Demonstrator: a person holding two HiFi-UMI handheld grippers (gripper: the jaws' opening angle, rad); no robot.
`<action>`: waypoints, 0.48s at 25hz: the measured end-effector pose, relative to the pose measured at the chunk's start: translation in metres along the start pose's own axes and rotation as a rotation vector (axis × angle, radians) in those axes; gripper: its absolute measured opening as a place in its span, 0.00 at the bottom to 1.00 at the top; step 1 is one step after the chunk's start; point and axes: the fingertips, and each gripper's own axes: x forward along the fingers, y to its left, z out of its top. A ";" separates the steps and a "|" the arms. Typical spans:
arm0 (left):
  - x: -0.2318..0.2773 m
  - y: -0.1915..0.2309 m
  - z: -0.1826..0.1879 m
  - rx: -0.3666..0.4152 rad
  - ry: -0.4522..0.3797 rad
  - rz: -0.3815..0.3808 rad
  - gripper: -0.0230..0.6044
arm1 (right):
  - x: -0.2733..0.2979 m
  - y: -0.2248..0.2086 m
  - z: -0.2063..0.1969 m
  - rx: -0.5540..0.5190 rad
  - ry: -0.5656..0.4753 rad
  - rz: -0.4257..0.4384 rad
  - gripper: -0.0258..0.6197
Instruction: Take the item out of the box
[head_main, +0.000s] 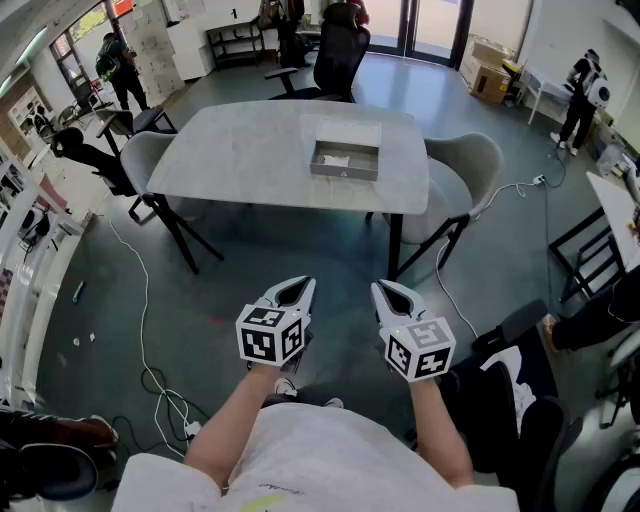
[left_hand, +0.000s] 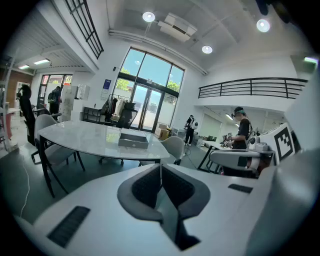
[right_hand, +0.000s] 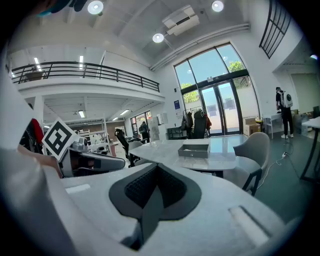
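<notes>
A shallow grey box (head_main: 346, 159) sits on the far right part of a pale table (head_main: 250, 160), with a white item (head_main: 336, 159) lying inside it. The box (left_hand: 133, 140) also shows in the left gripper view, and the box (right_hand: 195, 150) in the right gripper view, both at a distance. My left gripper (head_main: 297, 291) and right gripper (head_main: 390, 294) are held side by side well short of the table, above the floor. Both are shut with nothing between their jaws.
Grey chairs (head_main: 470, 175) stand at the table's right and left (head_main: 140, 165); a black office chair (head_main: 335, 60) is behind it. Cables (head_main: 150, 330) run over the floor. A dark chair with cloth (head_main: 520, 390) is close on my right. People stand far off.
</notes>
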 end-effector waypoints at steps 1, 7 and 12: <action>0.002 -0.002 0.001 0.002 0.000 -0.004 0.06 | 0.000 -0.001 -0.001 0.000 -0.001 0.000 0.05; 0.010 -0.007 0.003 0.012 0.005 -0.014 0.06 | 0.001 -0.004 -0.003 0.013 -0.004 0.004 0.05; 0.021 -0.004 0.006 0.013 0.013 -0.021 0.06 | 0.009 -0.007 -0.003 0.015 0.004 0.007 0.05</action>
